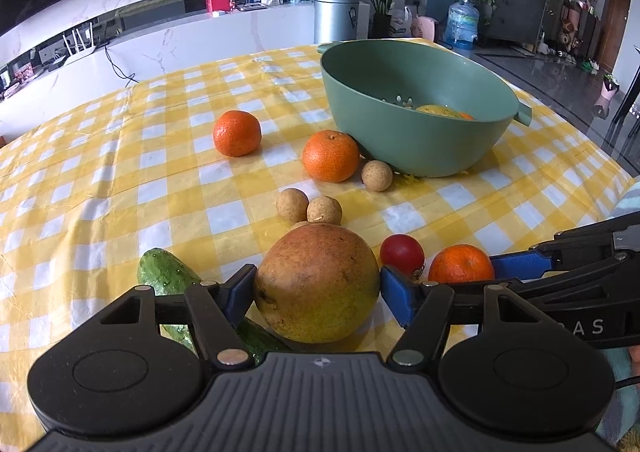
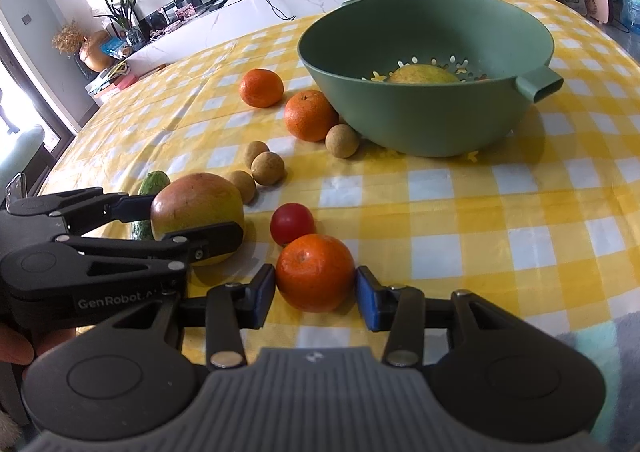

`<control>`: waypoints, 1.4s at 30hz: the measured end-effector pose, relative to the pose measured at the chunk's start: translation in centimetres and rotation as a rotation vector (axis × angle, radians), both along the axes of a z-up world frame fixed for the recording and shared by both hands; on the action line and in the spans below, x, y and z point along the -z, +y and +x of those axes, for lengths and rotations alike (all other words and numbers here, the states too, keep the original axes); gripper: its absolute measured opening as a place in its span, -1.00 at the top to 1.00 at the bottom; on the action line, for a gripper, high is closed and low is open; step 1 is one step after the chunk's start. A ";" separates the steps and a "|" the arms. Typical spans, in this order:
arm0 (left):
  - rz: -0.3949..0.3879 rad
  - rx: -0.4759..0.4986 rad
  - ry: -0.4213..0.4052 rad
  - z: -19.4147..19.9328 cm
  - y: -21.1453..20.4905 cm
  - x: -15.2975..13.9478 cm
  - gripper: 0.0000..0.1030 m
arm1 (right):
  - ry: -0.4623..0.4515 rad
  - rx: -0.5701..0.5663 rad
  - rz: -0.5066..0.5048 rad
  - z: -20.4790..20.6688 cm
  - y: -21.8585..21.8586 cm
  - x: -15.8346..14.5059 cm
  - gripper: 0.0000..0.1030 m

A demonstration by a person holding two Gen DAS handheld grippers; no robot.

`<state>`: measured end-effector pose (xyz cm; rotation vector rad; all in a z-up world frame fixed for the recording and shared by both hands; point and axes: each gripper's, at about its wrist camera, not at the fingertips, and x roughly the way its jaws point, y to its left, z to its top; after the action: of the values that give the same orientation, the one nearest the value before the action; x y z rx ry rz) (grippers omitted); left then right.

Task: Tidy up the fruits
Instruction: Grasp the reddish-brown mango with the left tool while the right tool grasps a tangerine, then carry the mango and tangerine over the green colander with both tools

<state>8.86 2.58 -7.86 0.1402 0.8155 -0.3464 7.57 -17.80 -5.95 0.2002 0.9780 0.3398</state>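
My left gripper (image 1: 316, 288) is shut on a large red-and-yellow fruit (image 1: 318, 284), its blue pads against both sides. In the right wrist view the same left gripper (image 2: 186, 218) and fruit (image 2: 196, 204) sit at the left. My right gripper (image 2: 316, 284) is shut on a tangerine (image 2: 315, 272); from the left wrist view this tangerine (image 1: 460, 264) shows with one blue pad (image 1: 520, 265) against it. A green colander bowl (image 1: 420, 140) (image 2: 420, 124) stands beyond, with a yellow fruit (image 2: 424, 74) inside.
On the yellow checked cloth lie two more tangerines (image 1: 237, 133) (image 1: 330, 156), several small brown longans (image 1: 377, 175), a red tomato (image 1: 402, 254) between the held fruits, and a cucumber (image 1: 166, 272) under my left gripper. The table edge runs at the right.
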 end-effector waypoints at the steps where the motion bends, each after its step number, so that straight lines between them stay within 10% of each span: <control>1: 0.003 -0.003 -0.003 0.0 0.0 0.0 -0.49 | -0.001 -0.001 -0.001 0.0 0.0 0.0 0.21; 42: -0.237 -0.108 -0.043 0.6 -2.5 -9.5 -0.49 | -0.266 0.022 -0.058 -0.5 -5.0 -8.7 0.22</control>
<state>9.50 0.11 1.65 -0.1172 0.7303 -0.3340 7.11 -22.83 2.73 0.1092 0.7218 0.3082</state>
